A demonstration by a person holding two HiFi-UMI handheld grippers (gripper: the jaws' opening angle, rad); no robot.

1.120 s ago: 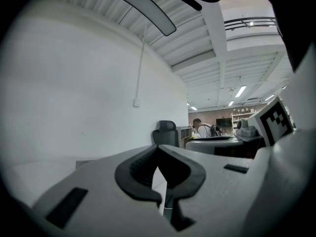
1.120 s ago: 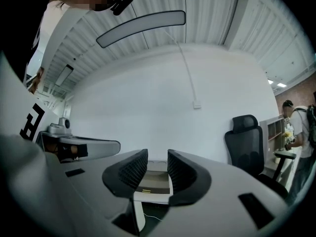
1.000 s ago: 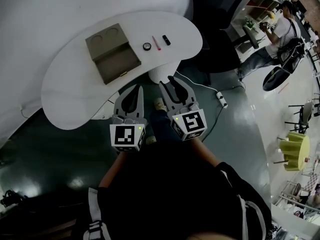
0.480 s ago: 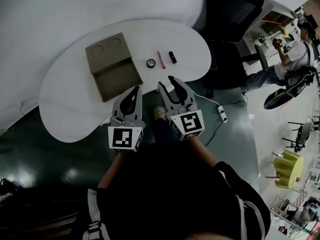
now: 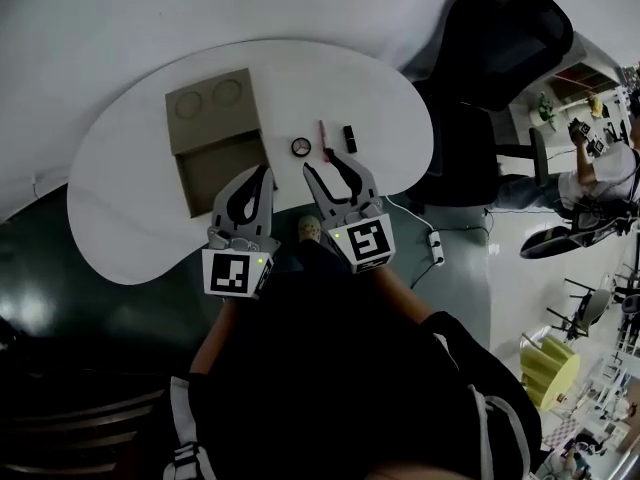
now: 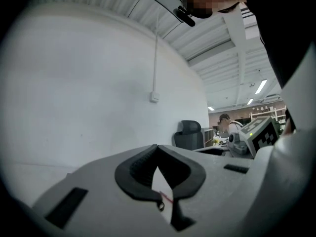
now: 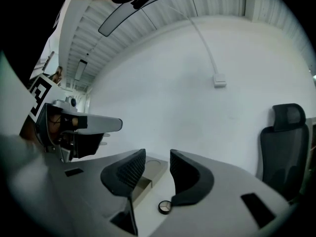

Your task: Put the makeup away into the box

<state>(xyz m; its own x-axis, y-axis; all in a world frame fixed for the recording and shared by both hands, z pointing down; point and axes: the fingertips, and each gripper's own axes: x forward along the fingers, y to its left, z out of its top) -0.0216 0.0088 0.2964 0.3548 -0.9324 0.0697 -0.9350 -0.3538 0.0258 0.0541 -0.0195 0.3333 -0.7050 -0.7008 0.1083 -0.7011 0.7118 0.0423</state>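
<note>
Holding both grippers over the near edge of the white curved table (image 5: 120, 218), I see the left gripper (image 5: 262, 174) with its jaws pressed together on nothing. The right gripper (image 5: 326, 165) has its jaws opening, with nothing between them. Just beyond it lie the small round black-rimmed compact (image 5: 301, 147), the slim red stick (image 5: 324, 140) and the short black tube (image 5: 350, 138). Left of them sits the open tan box (image 5: 195, 173). A black office chair (image 5: 480, 58) stands beyond the table.

Head view looks steeply down on the table (image 5: 120, 198), which both gripper views skim level, facing the wall (image 7: 197, 83).
</note>
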